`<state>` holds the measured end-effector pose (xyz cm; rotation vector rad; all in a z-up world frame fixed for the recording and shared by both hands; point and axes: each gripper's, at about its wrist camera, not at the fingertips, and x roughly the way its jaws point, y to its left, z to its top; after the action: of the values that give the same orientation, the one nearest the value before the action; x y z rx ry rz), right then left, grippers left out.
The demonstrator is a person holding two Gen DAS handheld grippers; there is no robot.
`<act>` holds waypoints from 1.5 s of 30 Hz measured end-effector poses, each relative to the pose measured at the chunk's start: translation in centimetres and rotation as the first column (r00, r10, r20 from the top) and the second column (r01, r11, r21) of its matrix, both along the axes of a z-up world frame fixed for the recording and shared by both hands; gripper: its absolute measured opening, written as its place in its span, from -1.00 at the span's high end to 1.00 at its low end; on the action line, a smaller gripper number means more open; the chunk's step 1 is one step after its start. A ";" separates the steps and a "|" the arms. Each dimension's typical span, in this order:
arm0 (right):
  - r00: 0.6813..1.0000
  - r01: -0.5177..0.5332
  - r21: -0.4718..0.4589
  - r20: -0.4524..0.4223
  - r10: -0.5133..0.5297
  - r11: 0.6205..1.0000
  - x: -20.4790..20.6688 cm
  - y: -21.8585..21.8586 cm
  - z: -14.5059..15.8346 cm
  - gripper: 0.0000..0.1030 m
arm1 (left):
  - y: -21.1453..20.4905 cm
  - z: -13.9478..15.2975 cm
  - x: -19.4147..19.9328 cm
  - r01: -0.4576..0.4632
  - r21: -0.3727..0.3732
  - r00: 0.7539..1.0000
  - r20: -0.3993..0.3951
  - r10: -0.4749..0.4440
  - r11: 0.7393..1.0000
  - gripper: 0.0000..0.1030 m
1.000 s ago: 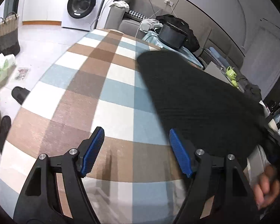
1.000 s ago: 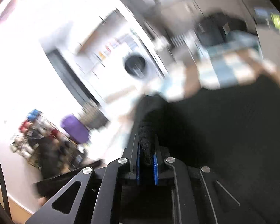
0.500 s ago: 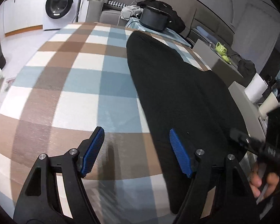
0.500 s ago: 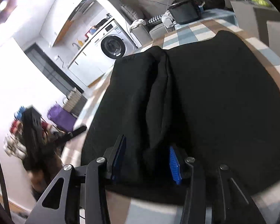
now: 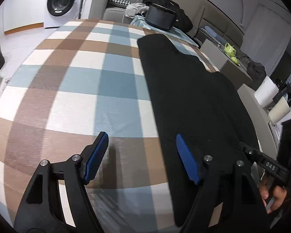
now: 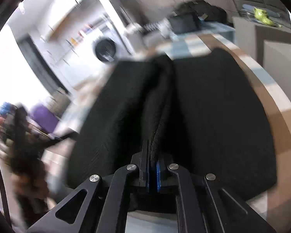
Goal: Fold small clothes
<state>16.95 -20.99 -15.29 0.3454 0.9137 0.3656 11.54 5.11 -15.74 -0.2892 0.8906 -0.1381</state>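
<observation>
Right jaws pinch black garment [image 6: 213, 106].

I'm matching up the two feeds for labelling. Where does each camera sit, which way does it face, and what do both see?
Left wrist: on the left gripper, open, facing down across the plaid tablecloth beside the black garment; the person's right hand shows.
Right wrist: on the right gripper, shut on a ridge of the garment; the other hand is blurred.
Shared: garment, tablecloth, washing machine.
</observation>
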 end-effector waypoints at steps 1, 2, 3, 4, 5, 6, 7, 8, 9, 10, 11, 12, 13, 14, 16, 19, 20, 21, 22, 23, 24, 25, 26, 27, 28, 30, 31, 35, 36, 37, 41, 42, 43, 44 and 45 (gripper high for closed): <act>1.000 0.003 0.022 0.002 -0.003 1.000 -0.3 -0.4 0.0 0.81 | -0.3 0.0 0.1 0.003 0.009 1.000 0.000 -0.003 1.000 -0.36; 1.000 0.006 0.038 0.009 -0.006 0.999 -0.3 -0.7 0.4 0.68 | -0.5 0.0 0.1 0.007 0.019 1.000 0.003 -0.007 1.000 -0.36; 1.000 0.009 0.041 0.016 -0.010 0.999 -0.1 -0.9 0.4 0.60 | -0.6 0.0 0.1 0.008 0.024 1.000 0.004 -0.008 1.000 -0.36; 1.000 0.014 0.050 0.018 -0.015 0.999 0.0 -1.1 0.6 0.46 | -0.6 0.0 0.2 0.007 0.021 1.000 0.003 -0.007 1.000 -0.36; 1.000 0.015 0.065 0.015 -0.016 0.998 0.1 -1.1 0.6 0.46 | -0.5 0.0 0.3 0.004 0.013 1.000 -0.002 -0.004 1.000 -0.36; 1.000 0.000 0.092 -0.001 0.000 0.996 0.3 -1.2 0.4 0.46 | -0.3 0.0 0.4 0.001 -0.003 1.000 -0.007 -0.001 1.000 -0.36; 1.000 -0.003 0.100 -0.009 0.004 0.995 0.5 -1.3 0.2 0.46 | -0.1 0.0 0.6 -0.004 -0.021 1.000 -0.010 0.004 1.000 -0.36; 1.000 0.005 0.095 -0.008 -0.004 0.995 -0.1 -1.1 0.1 0.46 | 0.2 0.2 0.6 -0.009 -0.043 1.000 -0.006 0.009 0.999 -0.36; 1.000 0.001 0.085 -0.005 -0.001 0.996 -0.2 -0.8 0.1 0.46 | 0.4 0.4 0.7 -0.011 -0.056 1.000 -0.002 0.011 0.998 -0.36; 1.000 -0.004 0.072 0.004 0.004 0.997 -0.3 -0.6 0.3 0.50 | 0.6 0.5 0.8 -0.014 -0.065 1.000 0.002 0.014 0.998 -0.36; 0.999 -0.021 0.037 0.028 0.020 0.999 -0.7 -0.3 0.6 0.57 | 0.7 0.7 0.8 -0.018 -0.066 1.000 0.005 0.018 0.998 -0.36; 0.999 -0.038 0.018 0.036 0.037 0.999 -0.5 -0.1 0.7 0.63 | 0.8 0.8 0.8 -0.020 -0.066 1.000 0.008 0.021 0.998 -0.36; 0.998 -0.054 -0.001 0.037 0.054 0.999 -0.6 0.2 0.7 0.78 | 0.8 0.9 0.9 -0.019 -0.066 1.000 0.009 0.020 0.998 -0.36; 0.998 -0.057 -0.005 0.040 0.058 0.998 -0.8 0.3 0.7 0.86 | 0.8 0.9 1.0 -0.018 -0.066 1.000 0.008 0.019 0.998 -0.36; 0.994 -0.062 0.019 0.093 0.060 0.998 -0.7 0.1 1.1 0.90 | 0.7 0.9 1.1 -0.017 -0.067 1.000 0.005 0.017 0.998 -0.36; 0.991 -0.033 -0.006 0.131 0.033 0.999 -1.1 -0.2 2.0 0.91 | 0.6 1.1 1.1 -0.018 -0.064 1.000 0.017 0.020 0.998 -0.36; 0.997 -0.012 -0.028 0.079 0.014 1.000 -0.5 -0.5 1.3 0.91 | 0.4 1.1 1.2 -0.019 -0.062 1.000 0.015 0.020 0.998 -0.36; 0.999 0.001 -0.032 0.048 0.000 0.999 -0.1 -0.7 0.7 0.91 | 0.3 1.0 1.3 -0.013 -0.065 1.000 0.012 0.014 0.998 -0.36; 1.000 0.005 -0.030 0.002 -0.005 1.000 0.3 -0.8 0.0 0.90 | 0.2 1.0 1.4 -0.008 -0.066 1.000 0.012 0.009 0.998 -0.36; 1.000 0.010 -0.009 0.020 -0.009 1.000 0.0 -1.2 0.2 0.89 | 0.0 0.9 1.4 -0.004 -0.064 1.000 0.014 0.005 0.998 -0.36; 1.000 0.010 -0.014 0.021 -0.010 1.000 0.1 -1.2 0.4 0.85 | -0.2 0.9 1.6 -0.002 -0.058 1.000 0.015 0.002 0.998 -0.36; 1.000 0.010 -0.021 0.025 -0.009 1.000 0.0 -1.3 0.6 0.78 | -0.3 0.8 1.7 0.000 -0.058 1.000 0.013 0.001 0.998 -0.36; 0.999 0.011 -0.026 0.034 -0.010 1.000 -0.3 -1.5 0.9 0.73 | -0.4 0.7 1.9 0.002 -0.066 1.000 0.010 -0.002 0.998 -0.36; 0.999 0.016 -0.022 0.042 -0.015 1.000 -0.6 -1.9 1.2 0.71 | -0.6 0.6 2.3 0.009 -0.081 1.000 0.002 -0.009 0.997 -0.36; 0.998 0.024 -0.024 0.050 -0.023 0.999 -0.8 -2.4 1.4 0.66 | -0.7 0.4 2.6 0.013 -0.088 1.000 -0.002 -0.013 0.996 -0.36; 0.996 0.059 -0.039 0.067 -0.056 0.997 -1.1 -3.3 1.9 0.53 | -1.1 0.0 3.5 0.024 -0.107 1.000 -0.010 -0.026 0.994 -0.36; 0.993 0.088 -0.058 0.082 -0.083 0.994 -1.3 -4.1 2.2 0.50 | -1.3 -0.2 3.9 0.026 -0.124 0.999 -0.022 -0.029 0.992 -0.36; 0.983 0.157 -0.100 0.114 -0.146 0.983 -0.8 -6.3 2.6 0.17 | -1.4 -1.7 5.6 0.017 -0.238 0.997 -0.070 -0.034 0.971 0.24; 0.979 0.175 -0.114 0.121 -0.162 0.978 -0.9 -6.9 2.8 0.17 | -1.6 -1.9 5.8 0.022 -0.228 0.996 -0.074 -0.040 0.973 0.47; 0.978 0.186 -0.127 0.123 -0.171 0.974 -1.0 -7.3 2.9 0.16 | -1.8 -1.9 5.9 0.021 -0.214 0.997 -0.073 -0.038 0.977 0.53; 0.974 0.220 -0.178 0.092 -0.206 0.959 -0.4 -8.8 2.2 0.16 | -2.1 -1.7 5.6 0.008 -0.180 0.999 -0.039 -0.016 0.984 0.71; 0.975 0.220 -0.187 0.083 -0.208 0.957 -0.3 -8.8 1.9 0.16 | -2.0 -1.6 5.5 0.008 -0.173 0.999 -0.033 -0.014 0.985 0.72; 0.976 0.217 -0.192 0.075 -0.206 0.957 -0.1 -8.7 1.7 0.16 | -1.9 -1.5 5.3 0.004 -0.161 1.000 -0.026 -0.008 0.987 0.72; 0.978 0.209 -0.197 0.058 -0.201 0.958 0.1 -8.5 1.4 0.16 | -1.8 -1.3 5.2 0.000 -0.152 1.000 -0.022 -0.003 0.988 0.73; 0.979 0.205 -0.194 0.049 -0.199 0.960 0.2 -8.5 1.2 0.16 | -1.4 -1.2 5.1 -0.006 -0.147 1.000 -0.020 0.003 0.989 0.73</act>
<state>17.16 -29.45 -14.11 0.2466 0.8697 0.0901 16.63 3.69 -16.93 -0.4304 0.9011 -0.1977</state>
